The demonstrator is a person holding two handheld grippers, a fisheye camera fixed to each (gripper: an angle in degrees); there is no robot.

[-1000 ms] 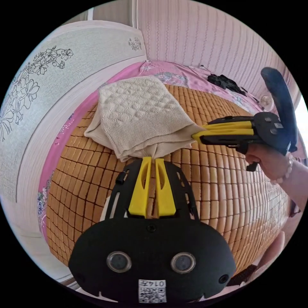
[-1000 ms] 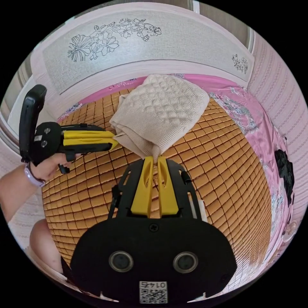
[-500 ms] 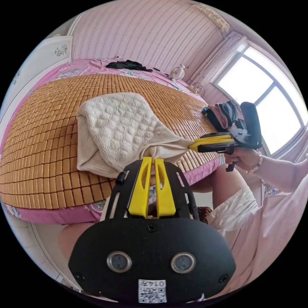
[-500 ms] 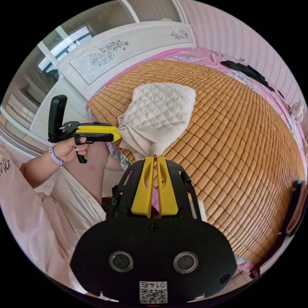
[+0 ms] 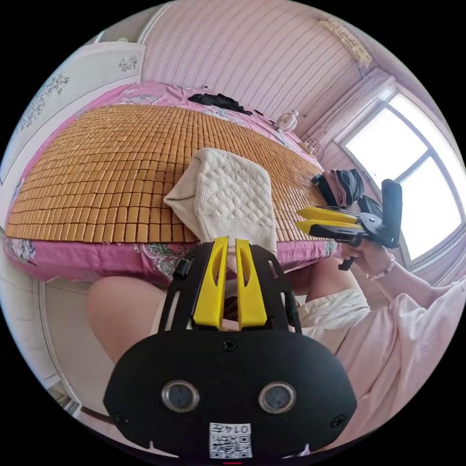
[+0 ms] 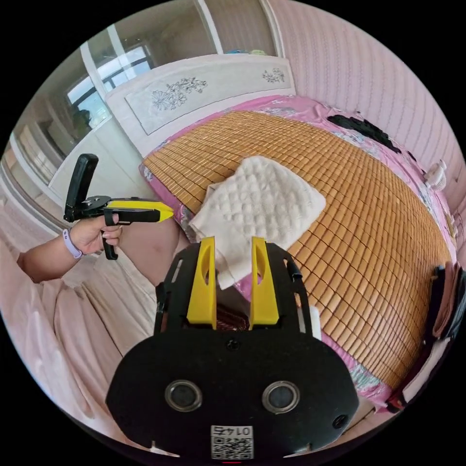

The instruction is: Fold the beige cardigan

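The folded beige cardigan [image 5: 228,199] [image 6: 262,204] lies on the bamboo mat at the bed's near edge, one corner drooping over the side. In the left gripper view, my left gripper [image 5: 228,241] is in front of that corner, jaws together. In the right gripper view, the left gripper [image 6: 167,212] is held off to the left, clear of the cloth, with nothing in it. My right gripper [image 6: 232,240] has its jaws wide apart just short of the cardigan's hanging corner. The left gripper view has the right gripper [image 5: 302,217] at the right, jaws parted, a little away from the cardigan.
The bamboo mat [image 5: 97,165] [image 6: 364,218] covers a pink-sheeted bed with a white headboard [image 6: 194,92]. Black clothes [image 5: 216,100] lie at the far side near a small fan [image 5: 289,119]. A pile of clothes [image 5: 340,184] sits at the mat's right end. The person's legs [image 5: 126,310] are against the bed.
Both grippers let go of the cardigan and drew back from it. The right gripper's jaws opened. The cardigan now rests flat at the bed's edge.
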